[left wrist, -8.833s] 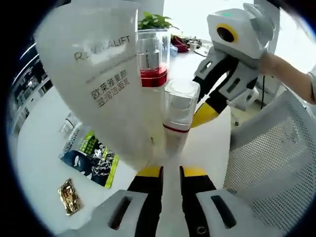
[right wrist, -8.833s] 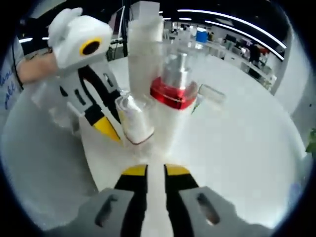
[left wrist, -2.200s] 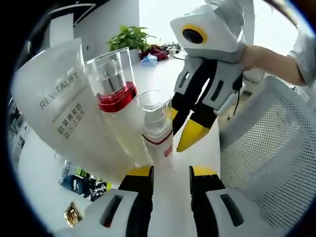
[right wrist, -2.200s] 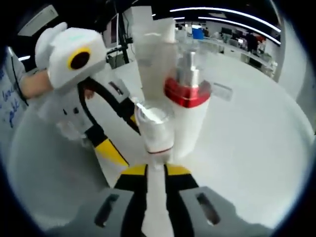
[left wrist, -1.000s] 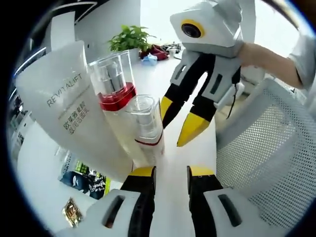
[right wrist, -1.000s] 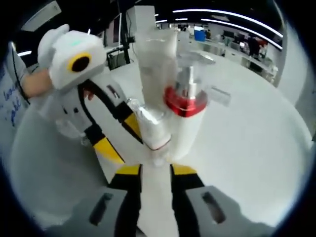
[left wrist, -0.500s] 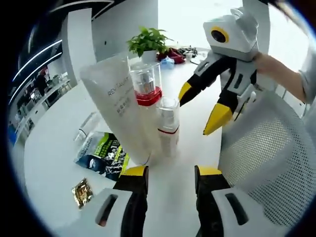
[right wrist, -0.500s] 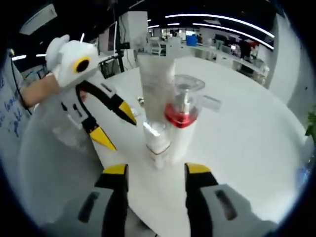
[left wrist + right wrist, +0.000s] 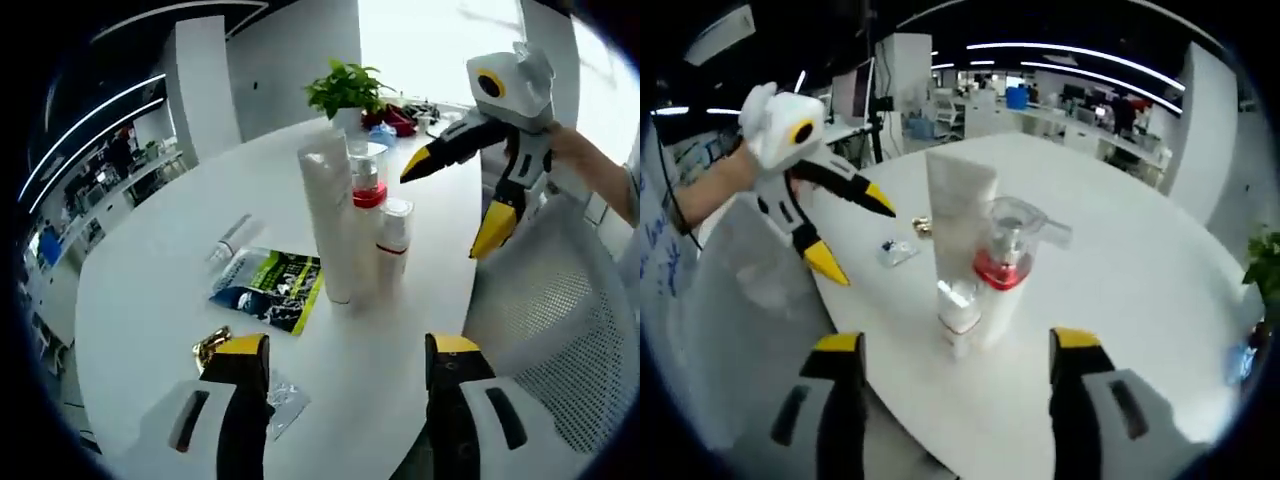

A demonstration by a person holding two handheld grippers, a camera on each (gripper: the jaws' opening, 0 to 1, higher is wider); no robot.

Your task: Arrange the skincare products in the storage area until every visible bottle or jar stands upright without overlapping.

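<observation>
Left gripper view: tube (image 9: 331, 225) and 2 bottles (image 9: 380, 235) stand upright, touching; both tongs released.

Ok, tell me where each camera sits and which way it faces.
Left gripper view: rides the left gripper, fingers wide apart at the bottom, facing the white table with the tall white tube, red-collared pump bottle and small bottle; the right gripper enters at right.
Right gripper view: rides the right gripper, facing the same three products from the opposite side; the left gripper enters at left.
Shared: the three upright products, the table, both grippers.
</observation>
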